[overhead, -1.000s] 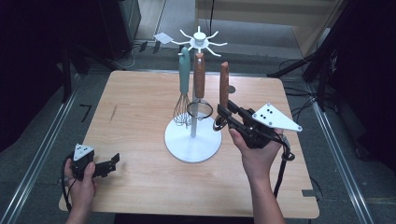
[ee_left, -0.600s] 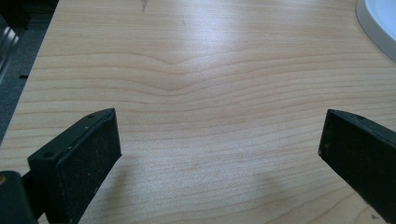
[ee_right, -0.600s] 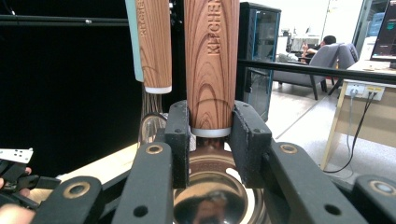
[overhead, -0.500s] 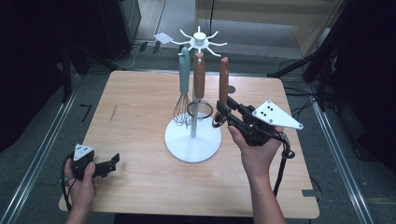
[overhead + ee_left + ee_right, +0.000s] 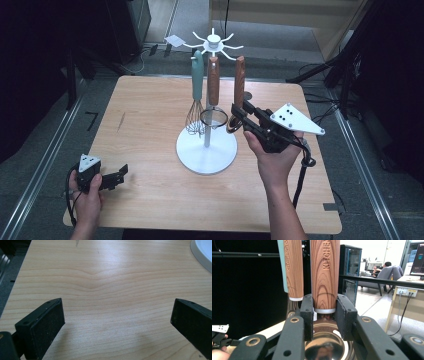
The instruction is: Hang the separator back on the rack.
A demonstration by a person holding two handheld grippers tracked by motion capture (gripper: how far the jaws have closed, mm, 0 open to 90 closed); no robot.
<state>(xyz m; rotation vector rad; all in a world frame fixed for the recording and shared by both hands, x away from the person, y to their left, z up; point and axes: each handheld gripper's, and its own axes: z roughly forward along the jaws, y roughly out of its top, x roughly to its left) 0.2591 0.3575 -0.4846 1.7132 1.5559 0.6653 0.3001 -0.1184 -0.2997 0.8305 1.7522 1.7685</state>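
A white utensil stand (image 5: 206,150) with hook arms at its top stands mid-table. On it hang a teal-handled whisk (image 5: 196,100) and a wood-handled strainer (image 5: 214,85). My right gripper (image 5: 236,116) is at the stand's right side, shut on the lower end of a third wood-handled utensil (image 5: 239,80). That utensil stays upright with its top just under a hook arm. In the right gripper view the pads (image 5: 308,315) clamp the wooden handle (image 5: 324,277) just above a shiny metal bowl (image 5: 325,345). My left gripper (image 5: 119,174) rests open near the table's front left corner, jaws wide over bare wood (image 5: 117,322).
The wooden table (image 5: 145,115) has free surface to the left of the stand and in front of it. The stand's white base edge (image 5: 202,252) is far off at the upper right of the left gripper view. Cables and dark equipment lie on the floor around the table.
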